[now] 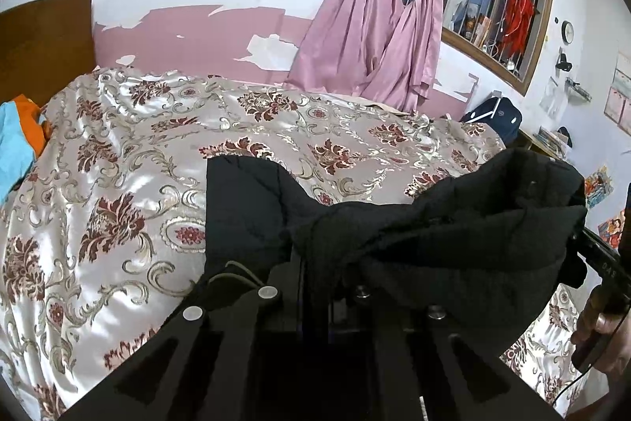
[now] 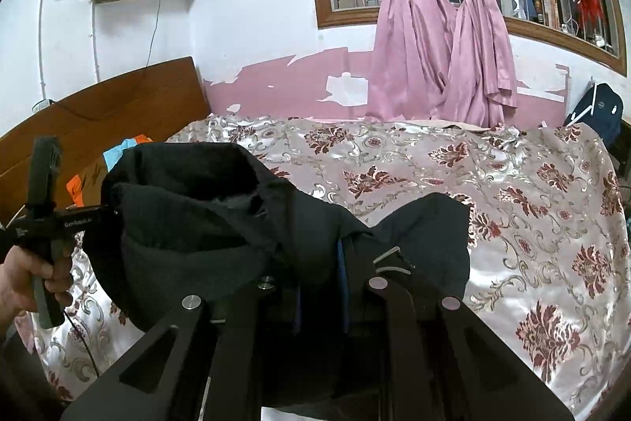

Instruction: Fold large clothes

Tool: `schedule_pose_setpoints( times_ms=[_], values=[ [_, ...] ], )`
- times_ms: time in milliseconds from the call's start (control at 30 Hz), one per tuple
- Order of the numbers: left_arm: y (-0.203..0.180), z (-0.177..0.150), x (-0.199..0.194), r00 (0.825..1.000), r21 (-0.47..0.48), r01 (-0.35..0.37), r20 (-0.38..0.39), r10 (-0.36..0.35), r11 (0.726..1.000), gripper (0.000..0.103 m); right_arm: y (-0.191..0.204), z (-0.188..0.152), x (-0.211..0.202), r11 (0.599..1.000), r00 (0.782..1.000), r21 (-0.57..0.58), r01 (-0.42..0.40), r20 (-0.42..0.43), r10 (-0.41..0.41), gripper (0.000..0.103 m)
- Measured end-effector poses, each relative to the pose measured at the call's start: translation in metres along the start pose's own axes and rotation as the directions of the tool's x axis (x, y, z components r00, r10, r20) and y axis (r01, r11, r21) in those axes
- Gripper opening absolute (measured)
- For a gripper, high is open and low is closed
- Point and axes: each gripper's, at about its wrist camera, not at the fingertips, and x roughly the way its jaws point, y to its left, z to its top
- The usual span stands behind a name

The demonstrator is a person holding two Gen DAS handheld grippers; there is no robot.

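In the left wrist view, a blue and orange cloth point(image 1: 17, 133) lies at the left edge, below the brown wooden headboard point(image 1: 47, 38) in the upper left. The shiny cream bedspread with dark red flowers point(image 1: 118, 184) fills the left and middle of the frame. At lower centre the left gripper point(image 1: 315, 263) has its jaws closed together on the bulky black quilted coat point(image 1: 434, 223), which is bunched up and lifted above the bedspread, stretching to the right edge. There the right gripper point(image 1: 583, 235) clamps the coat's other end, with a hand point(image 1: 603, 326) on its grip. Pink knotted curtains point(image 1: 378, 18) hang at upper centre.

In the right wrist view, a hand point(image 2: 27, 279) at the left edge holds the left gripper point(image 2: 112, 214); the coat point(image 2: 189, 223) sags from it to the lower centre, where the right gripper point(image 2: 319, 263) is clamped on its fabric.
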Motion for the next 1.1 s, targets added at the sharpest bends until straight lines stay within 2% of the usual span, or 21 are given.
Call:
schedule_pose_setpoints(
  times_ms=[200,333,433,467,567,600,700,800,900,1000,1067,1100],
  values=[
    [0.008,0.033,0.028,0.999,-0.015,0.011,-0.047,-0.012,1.000,0.008,-0.009,0.020,0.022,1.000,1.000,0.003,-0.013,-0.015,0.013,0.013],
    [0.016,0.067,0.069,0.990,-0.026,0.018,-0.137,-0.022,0.999,0.008,-0.018,0.042,0.055,0.999,0.998,-0.047,0.002,-0.055,-0.004,0.013],
    [0.013,0.084,0.105,0.976,0.032,-0.003,-0.219,0.010,0.999,0.008,-0.032,0.061,0.091,0.999,0.991,-0.037,-0.023,-0.129,0.019,0.013],
    [0.012,0.089,0.120,0.968,0.055,-0.007,-0.251,0.021,0.998,0.008,-0.042,0.066,0.109,0.999,0.983,-0.020,-0.050,-0.179,0.046,0.013],
    [0.010,0.099,0.154,0.950,0.081,-0.008,-0.309,0.033,0.997,0.008,-0.061,0.075,0.146,0.998,0.966,-0.007,-0.056,-0.254,0.052,0.013],
    [0.012,0.103,0.173,0.938,0.075,-0.005,-0.344,0.031,0.997,0.008,-0.069,0.077,0.160,0.999,0.958,-0.007,-0.053,-0.281,0.049,0.013],
    [0.018,0.106,0.208,0.919,0.043,-0.017,-0.394,0.033,0.999,0.009,-0.087,0.079,0.197,0.999,0.932,0.015,-0.047,-0.359,0.049,0.013],
    [0.025,0.096,0.249,0.883,0.019,-0.067,-0.464,0.068,0.998,0.010,-0.099,0.074,0.233,0.999,0.902,0.029,-0.029,-0.430,0.038,0.013],
    [0.024,0.092,0.263,0.868,0.038,-0.089,-0.487,0.096,0.995,0.016,-0.108,0.061,0.265,0.997,0.862,0.075,0.007,-0.507,0.032,0.013],
    [0.033,0.096,0.263,0.863,0.019,-0.076,-0.500,0.076,0.997,0.021,-0.117,0.055,0.280,0.990,0.853,0.140,0.022,-0.518,0.055,0.020],
    [0.039,0.102,0.259,0.873,0.011,-0.069,-0.482,0.066,0.998,0.032,-0.126,0.054,0.284,0.980,0.850,0.201,0.014,-0.518,0.094,0.025],
    [0.045,0.105,0.254,0.878,-0.004,-0.069,-0.474,0.059,0.998,0.043,-0.130,0.055,0.286,0.976,0.850,0.216,0.007,-0.515,0.108,0.031]
  ],
)
